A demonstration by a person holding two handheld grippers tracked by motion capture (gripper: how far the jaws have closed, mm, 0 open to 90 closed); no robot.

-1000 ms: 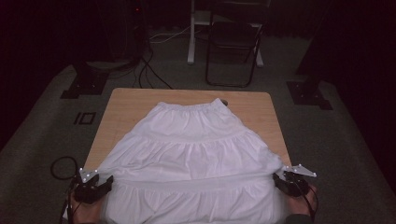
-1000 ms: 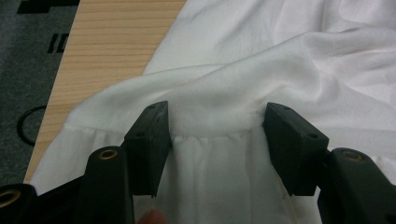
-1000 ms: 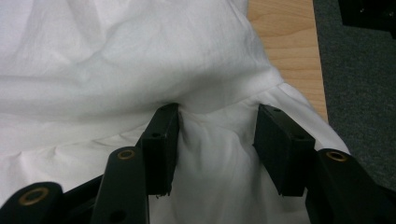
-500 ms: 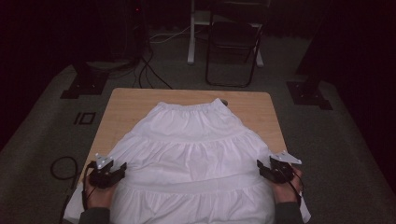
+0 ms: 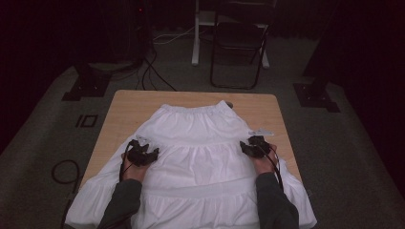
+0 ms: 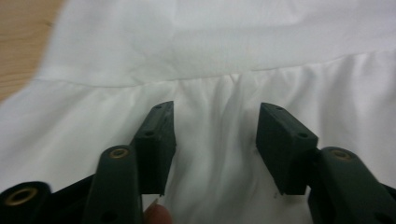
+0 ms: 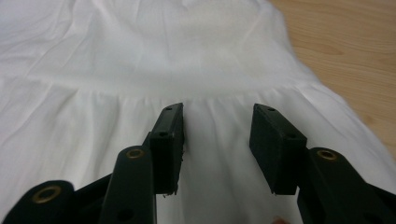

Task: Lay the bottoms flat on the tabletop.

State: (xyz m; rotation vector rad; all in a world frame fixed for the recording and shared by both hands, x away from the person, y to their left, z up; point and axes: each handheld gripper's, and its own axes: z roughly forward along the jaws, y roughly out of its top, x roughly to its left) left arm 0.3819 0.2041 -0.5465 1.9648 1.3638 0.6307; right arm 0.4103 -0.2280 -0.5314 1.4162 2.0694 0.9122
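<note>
A white tiered skirt (image 5: pixel 196 152) lies spread flat on the wooden table (image 5: pixel 129 109), waistband at the far end. My left gripper (image 5: pixel 152 153) and right gripper (image 5: pixel 244 148) hover over its middle tier, jaws part-open and just narrowing, holding nothing. The cloth looks light, soft and limp; I would pinch the gathered seams near the side edges. No containers here.

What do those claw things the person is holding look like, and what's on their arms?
Each gripper, left and right, is black with two blocky jaws, brass-coloured screw holes and a pale grey three-cornered plate on top. Thin black cables trail back. The arms wear dark grey long sleeves.
</note>
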